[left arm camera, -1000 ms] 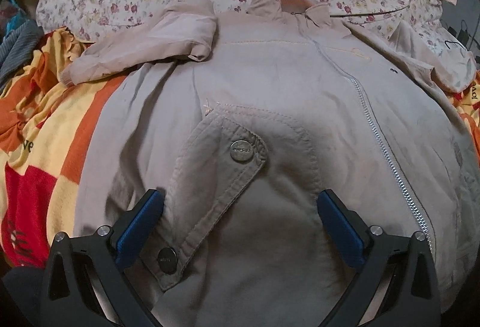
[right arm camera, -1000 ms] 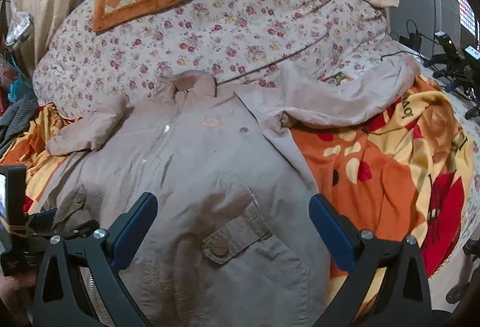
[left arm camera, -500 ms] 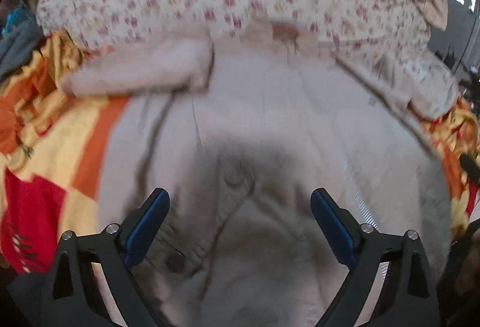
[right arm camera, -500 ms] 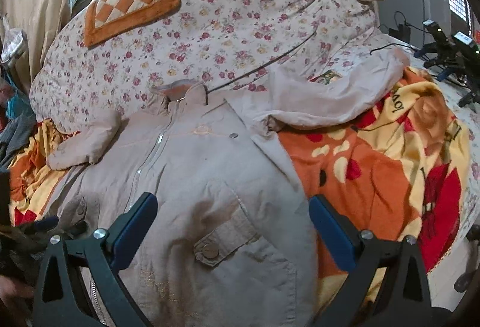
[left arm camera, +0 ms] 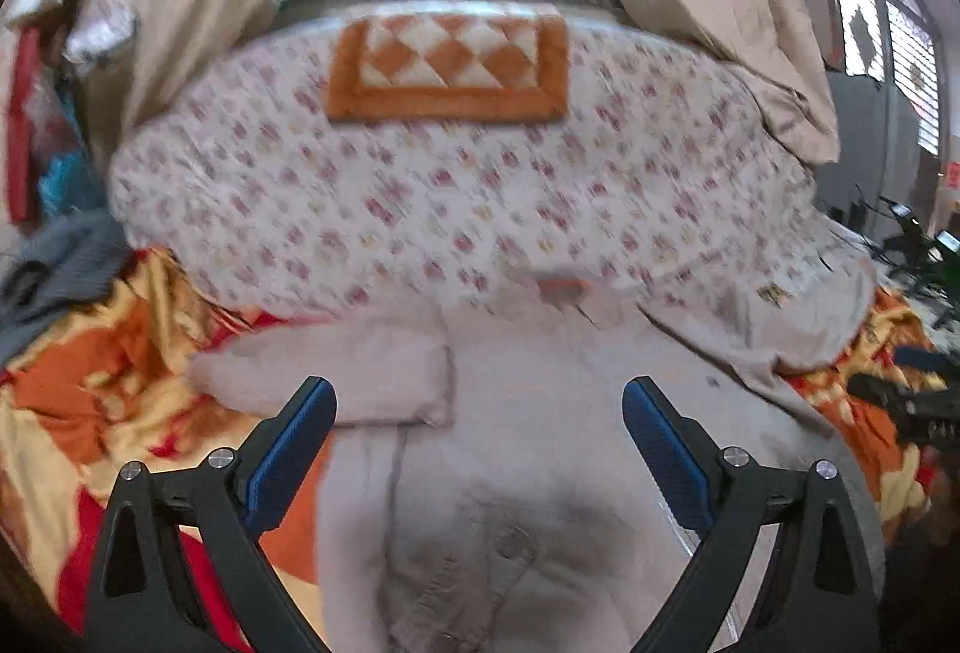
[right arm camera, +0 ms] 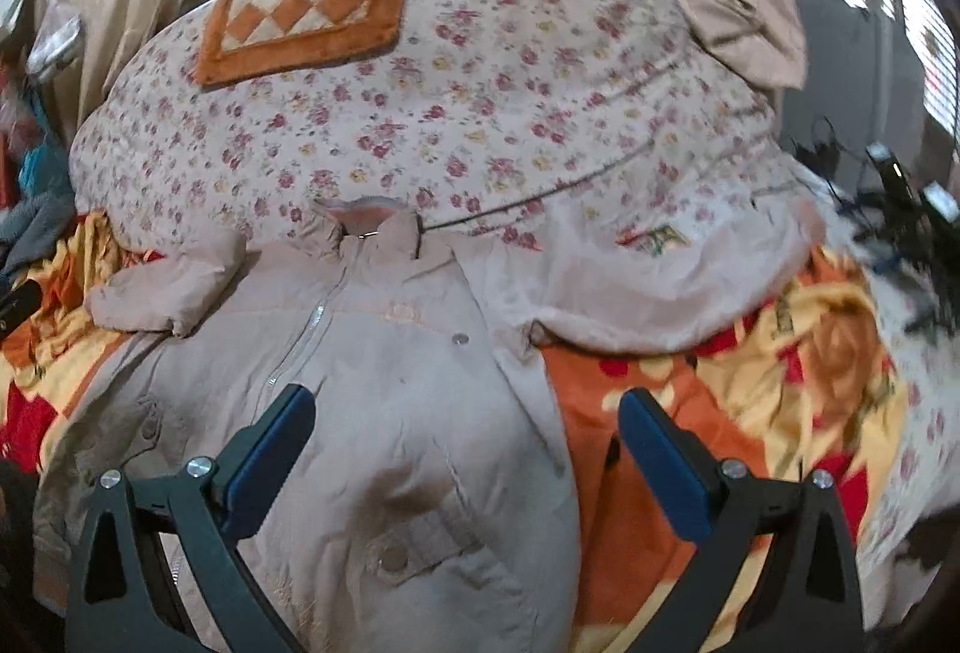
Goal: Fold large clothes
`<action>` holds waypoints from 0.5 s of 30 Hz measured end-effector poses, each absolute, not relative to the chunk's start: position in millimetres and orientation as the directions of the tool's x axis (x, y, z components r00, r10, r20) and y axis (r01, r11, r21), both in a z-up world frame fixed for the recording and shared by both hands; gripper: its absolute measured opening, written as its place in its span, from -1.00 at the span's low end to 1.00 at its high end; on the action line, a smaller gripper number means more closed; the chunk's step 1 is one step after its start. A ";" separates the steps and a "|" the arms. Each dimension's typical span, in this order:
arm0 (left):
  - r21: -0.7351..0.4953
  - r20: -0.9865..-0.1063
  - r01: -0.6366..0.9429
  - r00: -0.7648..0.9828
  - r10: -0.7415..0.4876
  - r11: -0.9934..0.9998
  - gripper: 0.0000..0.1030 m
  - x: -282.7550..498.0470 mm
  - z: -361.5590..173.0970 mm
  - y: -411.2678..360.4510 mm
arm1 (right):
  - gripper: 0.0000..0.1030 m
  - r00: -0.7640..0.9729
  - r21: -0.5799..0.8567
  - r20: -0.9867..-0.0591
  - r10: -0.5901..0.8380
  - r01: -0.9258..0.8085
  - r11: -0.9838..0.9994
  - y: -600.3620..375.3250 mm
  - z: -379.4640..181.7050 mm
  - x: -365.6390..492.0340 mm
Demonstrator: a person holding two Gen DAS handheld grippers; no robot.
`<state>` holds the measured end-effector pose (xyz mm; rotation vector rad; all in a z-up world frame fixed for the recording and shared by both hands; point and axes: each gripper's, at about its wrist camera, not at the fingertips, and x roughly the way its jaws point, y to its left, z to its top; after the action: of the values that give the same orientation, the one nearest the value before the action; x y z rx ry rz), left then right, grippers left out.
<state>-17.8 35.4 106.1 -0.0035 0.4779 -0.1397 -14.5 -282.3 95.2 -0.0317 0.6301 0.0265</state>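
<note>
1. I see the beige jacket (right arm camera: 384,389) lying front-up on the bed, zipped, its collar (right arm camera: 366,218) toward the floral quilt (right arm camera: 480,83) and its body on the orange and yellow blanket (right arm camera: 780,353).
2. My left tool (left arm camera: 478,431) hangs above the jacket's lower front with its blue pads spread wide and nothing between them. That view is blurred, so I read little detail from it.
3. My right tool (right arm camera: 467,440) is likewise wide open and empty, over the jacket's right half near a flap pocket (right arm camera: 414,539).
4. The left sleeve (right arm camera: 168,287) is already lying across the chest edge; the right sleeve (right arm camera: 660,281) stretches out sideways onto the blanket.
5. I judge the folding to be at an early stage: the jacket is spread out and no fold of the body is made yet.
6. Next, I would probably bring the right tool to the outstretched sleeve, close on its cuff end, and carry it across the chest, keeping the fabric from bunching.
</note>
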 end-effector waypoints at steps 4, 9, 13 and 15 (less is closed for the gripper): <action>-0.077 -0.551 0.113 0.823 -0.137 0.991 0.71 9.5 86.0 37.8 | 0.99 0.777 -0.036 -0.628 0.046 -0.088 0.995 -275.6 98.4 17.0; -0.060 -0.575 0.095 0.810 -0.112 0.994 0.71 20.5 77.3 39.5 | 0.99 0.786 0.003 -0.612 0.084 -0.103 0.995 -273.4 80.1 35.1; -0.054 -0.582 0.128 0.802 -0.136 0.990 0.71 31.5 76.2 35.3 | 0.99 0.724 0.095 -0.682 0.100 -0.048 0.994 -279.5 56.9 41.4; -0.078 -0.585 0.147 0.794 -0.164 0.986 0.71 34.6 69.9 33.5 | 0.99 0.723 0.085 -0.685 0.089 -0.042 0.996 -279.2 54.8 40.7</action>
<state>34.6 33.5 69.9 -0.0289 0.6314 -0.1671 40.7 -279.2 54.8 0.0647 0.7591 0.0723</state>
